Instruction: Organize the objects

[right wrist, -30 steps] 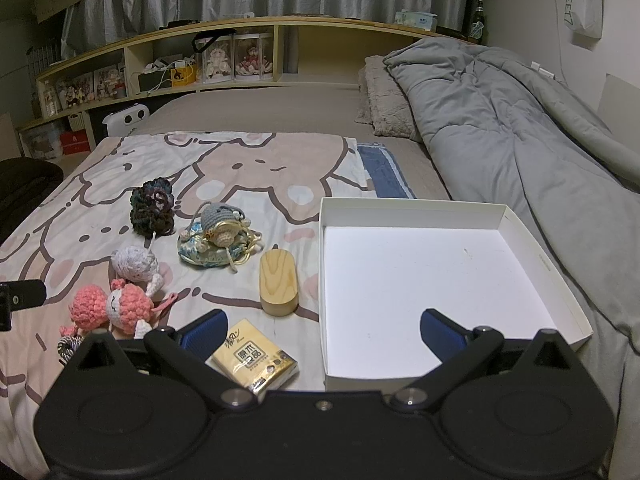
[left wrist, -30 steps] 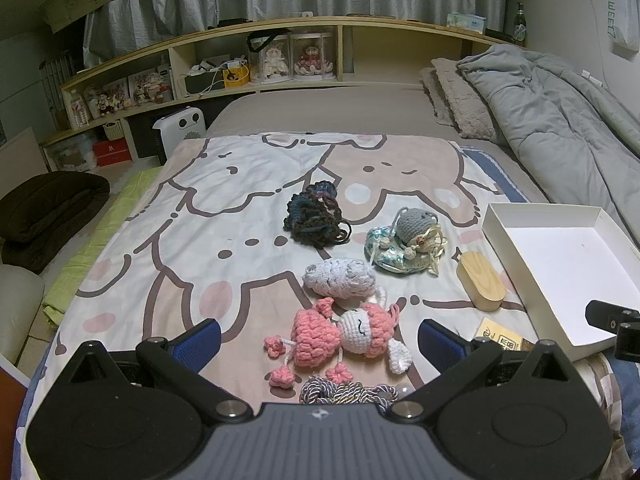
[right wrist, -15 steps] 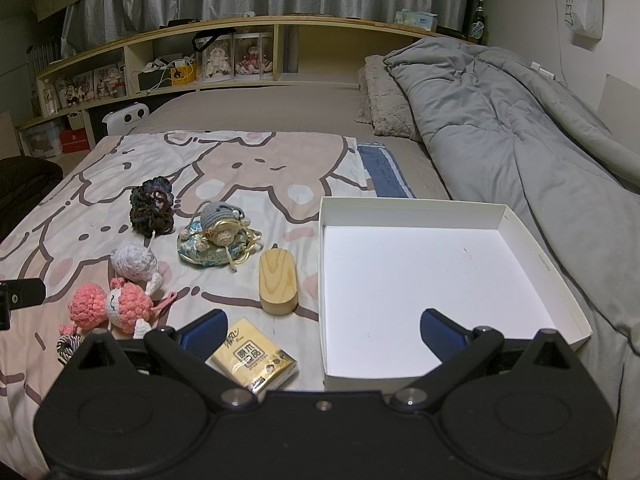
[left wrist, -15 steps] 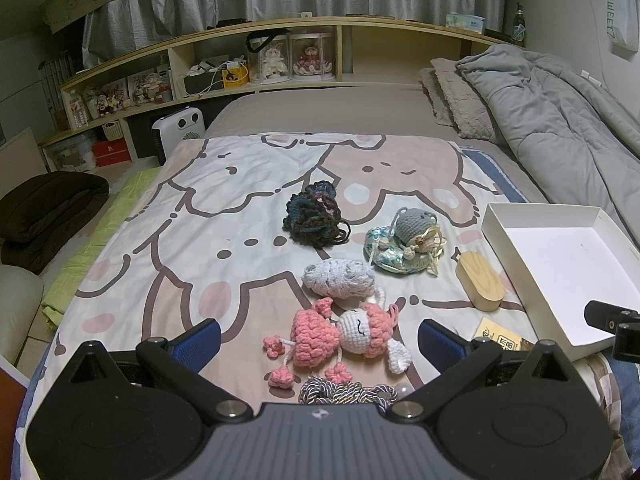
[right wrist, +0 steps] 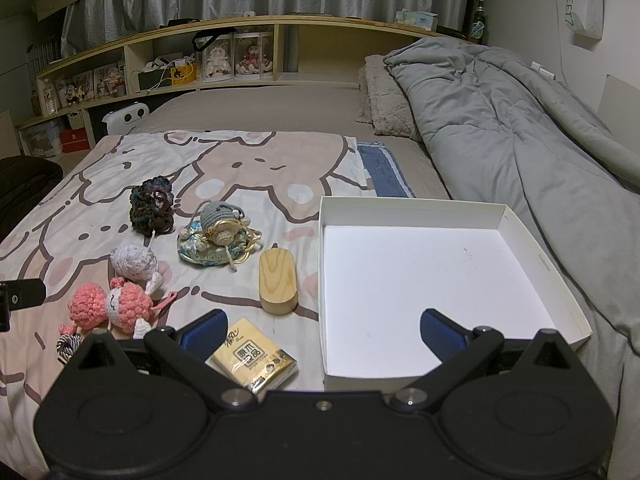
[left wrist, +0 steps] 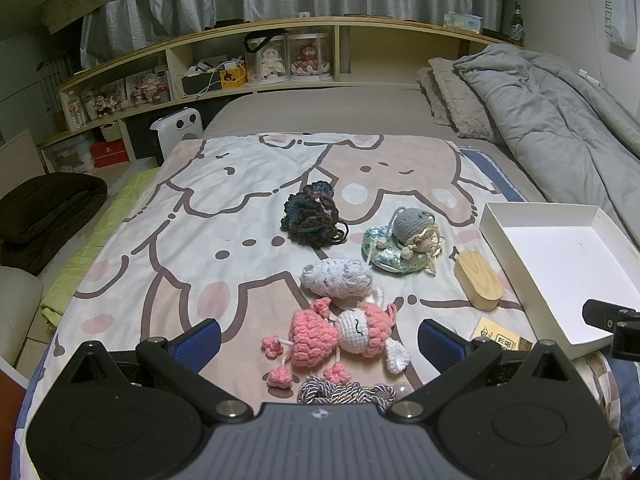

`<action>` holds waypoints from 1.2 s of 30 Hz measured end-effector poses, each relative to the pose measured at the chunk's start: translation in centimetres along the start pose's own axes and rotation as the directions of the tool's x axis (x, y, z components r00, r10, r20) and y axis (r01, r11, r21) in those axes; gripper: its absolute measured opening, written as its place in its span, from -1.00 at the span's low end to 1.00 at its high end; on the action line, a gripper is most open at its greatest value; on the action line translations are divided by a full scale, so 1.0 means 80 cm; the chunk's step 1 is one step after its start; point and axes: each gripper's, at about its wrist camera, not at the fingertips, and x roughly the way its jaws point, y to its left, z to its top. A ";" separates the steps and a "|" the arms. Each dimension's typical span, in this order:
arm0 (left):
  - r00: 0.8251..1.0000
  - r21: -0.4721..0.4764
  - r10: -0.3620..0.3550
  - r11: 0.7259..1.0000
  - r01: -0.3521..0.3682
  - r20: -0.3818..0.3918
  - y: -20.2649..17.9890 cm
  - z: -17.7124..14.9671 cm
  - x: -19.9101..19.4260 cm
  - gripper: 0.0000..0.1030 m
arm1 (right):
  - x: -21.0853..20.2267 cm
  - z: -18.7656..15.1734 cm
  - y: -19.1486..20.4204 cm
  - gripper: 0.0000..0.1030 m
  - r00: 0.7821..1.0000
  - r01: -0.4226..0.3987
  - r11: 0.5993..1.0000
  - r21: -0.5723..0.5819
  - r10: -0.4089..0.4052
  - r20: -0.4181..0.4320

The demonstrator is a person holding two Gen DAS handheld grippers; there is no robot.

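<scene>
Several small things lie on a cartoon-print blanket: a pink crochet doll [left wrist: 340, 338] [right wrist: 114, 308], a pale yarn ball [left wrist: 338, 276] [right wrist: 134, 262], a dark yarn bundle [left wrist: 312, 220] [right wrist: 152, 208], a grey crochet toy on a blue pouch [left wrist: 404, 240] [right wrist: 218, 236], a wooden oval box [left wrist: 478, 280] [right wrist: 277, 282], a yellow tissue pack [right wrist: 256, 362] and a twisted cord [left wrist: 344, 394]. An empty white box [right wrist: 412, 208] [left wrist: 492, 220] lies to the right. My left gripper [left wrist: 320, 344] is open just before the doll. My right gripper [right wrist: 322, 334] is open over the white box's near-left edge.
A grey duvet [right wrist: 520, 128] and pillow [right wrist: 380, 100] lie along the right side of the bed. Shelves [left wrist: 280, 64] with boxes and dolls run behind the bed. A brown cushion [left wrist: 44, 216] and a green mat [left wrist: 100, 240] lie on the floor at left.
</scene>
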 end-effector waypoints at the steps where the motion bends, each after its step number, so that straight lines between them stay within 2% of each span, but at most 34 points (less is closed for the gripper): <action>1: 1.000 0.000 0.000 1.000 0.000 0.000 0.000 0.000 0.000 1.00 | 0.000 0.000 0.000 1.00 1.000 0.000 1.000 0.000 0.000 0.000; 36: 1.000 -0.005 -0.005 1.000 0.005 0.008 -0.003 0.003 0.002 1.00 | 0.001 0.000 -0.001 1.00 1.000 0.005 1.000 0.002 -0.005 -0.003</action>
